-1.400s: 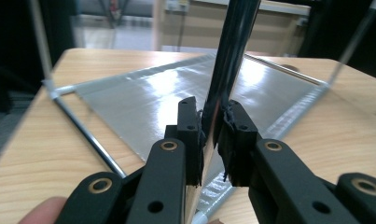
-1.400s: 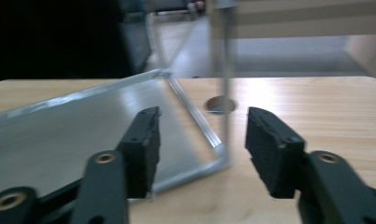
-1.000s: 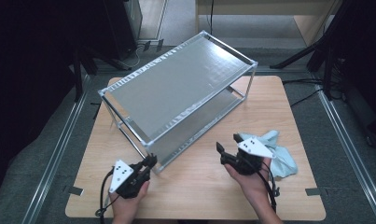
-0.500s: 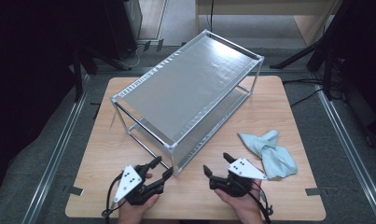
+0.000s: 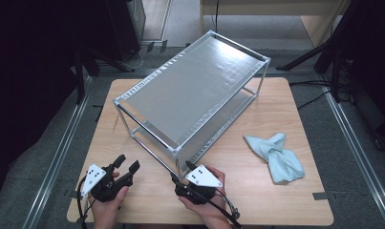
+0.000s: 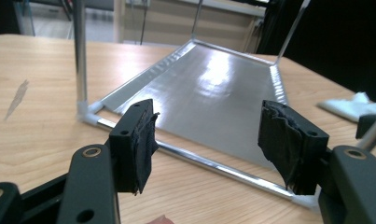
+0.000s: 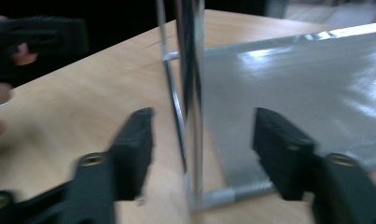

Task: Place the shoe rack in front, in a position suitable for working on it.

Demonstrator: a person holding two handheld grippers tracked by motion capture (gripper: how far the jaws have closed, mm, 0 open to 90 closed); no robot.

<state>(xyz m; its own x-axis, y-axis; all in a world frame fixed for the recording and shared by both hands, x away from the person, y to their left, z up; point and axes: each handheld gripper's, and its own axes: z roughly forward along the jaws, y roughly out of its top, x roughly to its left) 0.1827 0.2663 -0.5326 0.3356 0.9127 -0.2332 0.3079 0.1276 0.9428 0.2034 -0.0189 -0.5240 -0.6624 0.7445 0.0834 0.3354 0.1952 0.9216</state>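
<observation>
From above, the shelf rack (image 5: pixel 195 95) now sits squarer on the table (image 5: pixel 133 95) than earlier, both grippers pulled back toward the near edge; the left gripper (image 6: pixel 206 140) has just opened, empty, while the right gripper (image 7: pixel 199 140), closing, straddles the rack's corner post (image 7: pixel 191 93) untouched.

1. The surface (image 5: pixel 133 95) is lit evenly from above in the high view, while the room around it is left nearly black.
2. Soft white glare is thrown off the rack's upper shelf (image 5: pixel 190 90) toward its far end.
3. Only faint, short shadows are cast beside the rack's posts and the cloth (image 5: pixel 276 160).
4. The left gripper view is rendered sharp, with a bright sheen on the lower shelf (image 6: pixel 218 88).
5. The right gripper view is smeared by motion blur; the upright post (image 7: pixel 192 102) and the tool's black jaws are softened.
</observation>
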